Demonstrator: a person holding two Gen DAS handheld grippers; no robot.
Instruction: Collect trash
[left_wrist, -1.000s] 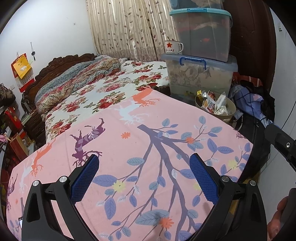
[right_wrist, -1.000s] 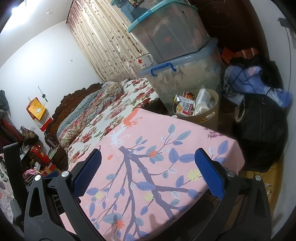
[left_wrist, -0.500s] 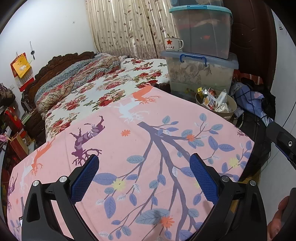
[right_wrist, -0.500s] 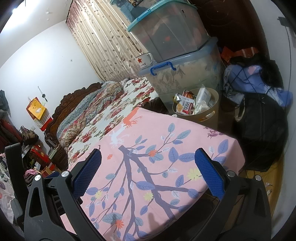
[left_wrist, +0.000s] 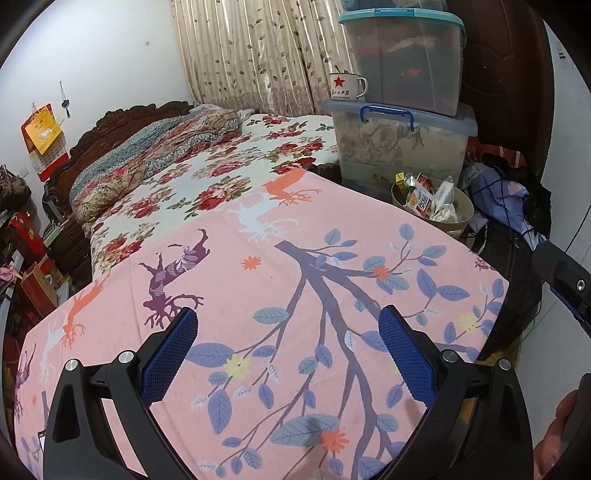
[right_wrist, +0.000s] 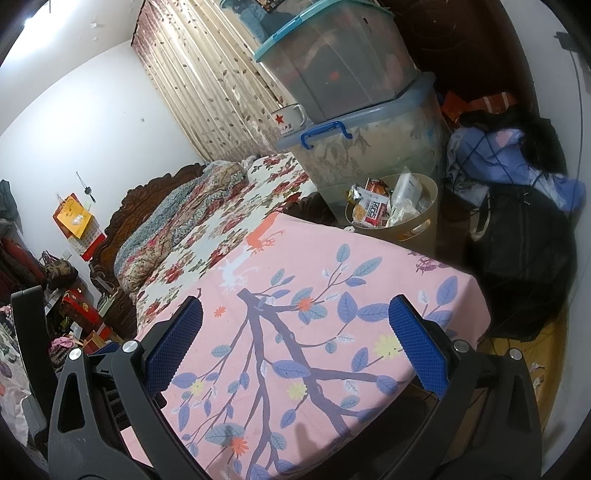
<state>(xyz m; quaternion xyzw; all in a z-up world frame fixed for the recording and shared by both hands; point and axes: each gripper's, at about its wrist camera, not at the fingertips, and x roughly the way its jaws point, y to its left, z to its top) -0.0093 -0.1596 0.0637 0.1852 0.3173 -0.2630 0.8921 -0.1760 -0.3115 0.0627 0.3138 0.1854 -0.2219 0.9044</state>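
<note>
Two empty grippers hang over the pink tabletop.

The left gripper (left_wrist: 286, 349) and the right gripper (right_wrist: 293, 341) both point across the pink tabletop (left_wrist: 258, 295), and their blue jaws are wide open with nothing between them. The trash bin (right_wrist: 413, 225), full of snack wrappers (right_wrist: 373, 208), stands on the floor past the far edge of the tabletop, well apart from both jaws, just beside the stacked storage boxes (right_wrist: 369, 147).

The mug (left_wrist: 346, 87) bears a red star above red characters too small to read. A wrapper (right_wrist: 376, 210) in the bin (right_wrist: 417, 230) shows white characters, also unreadable.
</note>
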